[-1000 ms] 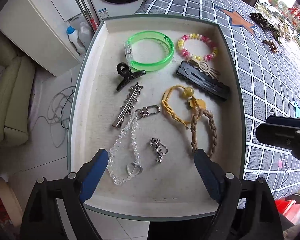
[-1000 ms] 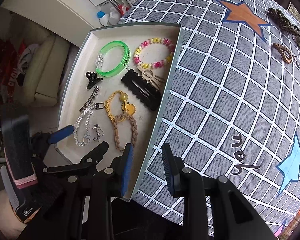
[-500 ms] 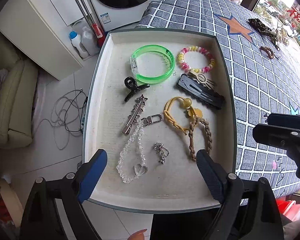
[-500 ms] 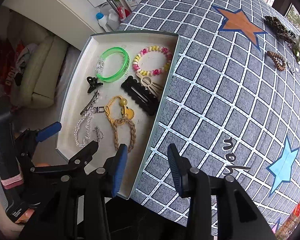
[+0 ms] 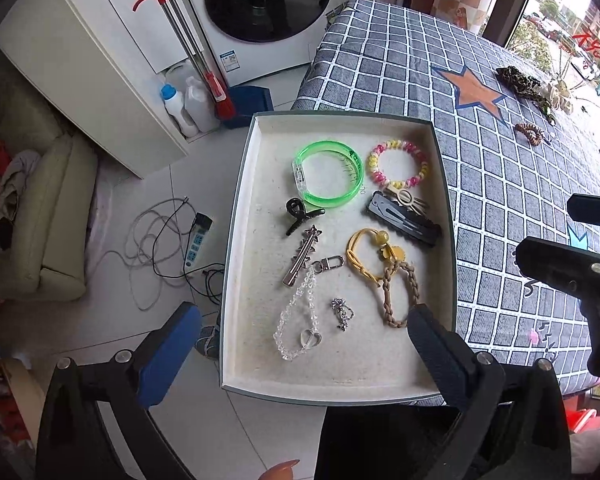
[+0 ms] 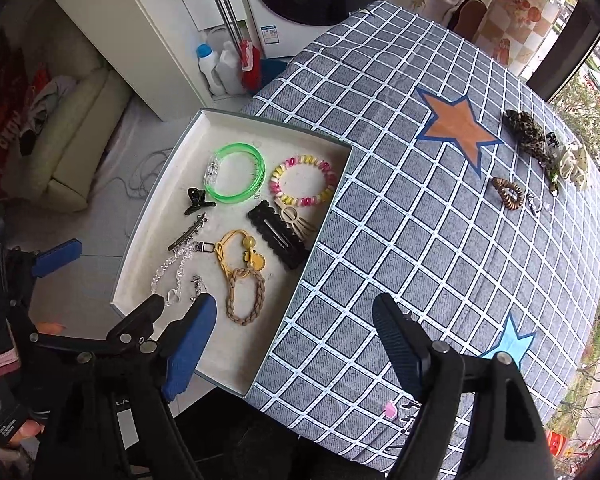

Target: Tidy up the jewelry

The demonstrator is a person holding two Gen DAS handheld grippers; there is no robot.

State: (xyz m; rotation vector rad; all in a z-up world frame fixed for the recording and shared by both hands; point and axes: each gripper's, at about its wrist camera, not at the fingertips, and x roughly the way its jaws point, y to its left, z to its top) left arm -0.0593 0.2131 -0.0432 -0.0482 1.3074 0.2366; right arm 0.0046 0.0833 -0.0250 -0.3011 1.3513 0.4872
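Ok so both grippers hang above the tray point(image 5: 236, 240) w/ nothing in them. Left gripper point(image 5: 304, 344) is spread really wide and opening a bit more, nothing between the jaws. Right gripper point(image 6: 292, 340) is mid-opening too, also empty, sitting over the tray's right wall and the checked tablecloth point(image 6: 420, 220).

Tray hangs off the table edge at abt 9 o'clock of the cloth and is already pretty stocked: green bangle point(image 5: 327, 178) at 12, pink/yellow bead bracelet point(image 5: 398, 164) at 1, black hair clip point(image 5: 404, 222) at 3, yellow cord bracelet point(image 5: 366, 254) and braided tan loop point(image 5: 398, 296) around 4, crystal strand point(image 5: 298, 316) and small silver charm point(image 5: 342, 314) at 6, star barrette point(image 5: 302, 256) and black claw clip point(image 5: 302, 214) near centre.

My guess: between picks rn. Next move imo is a long reach to 1-2 o'clock across the table, where the leftovers sit well apart from the tray.

View diffs: right cam shows those best, i.e. dark leopard scrunchie point(image 6: 526, 130), white flower piece point(image 6: 574, 164), brown coil tie point(image 6: 508, 192) and smth tiny just beside it, can't tell what. It also catches the left gripper from the side. Left cam gives the straight-down look at tray contents, plus the floor cables point(image 5: 156, 248) underneath.
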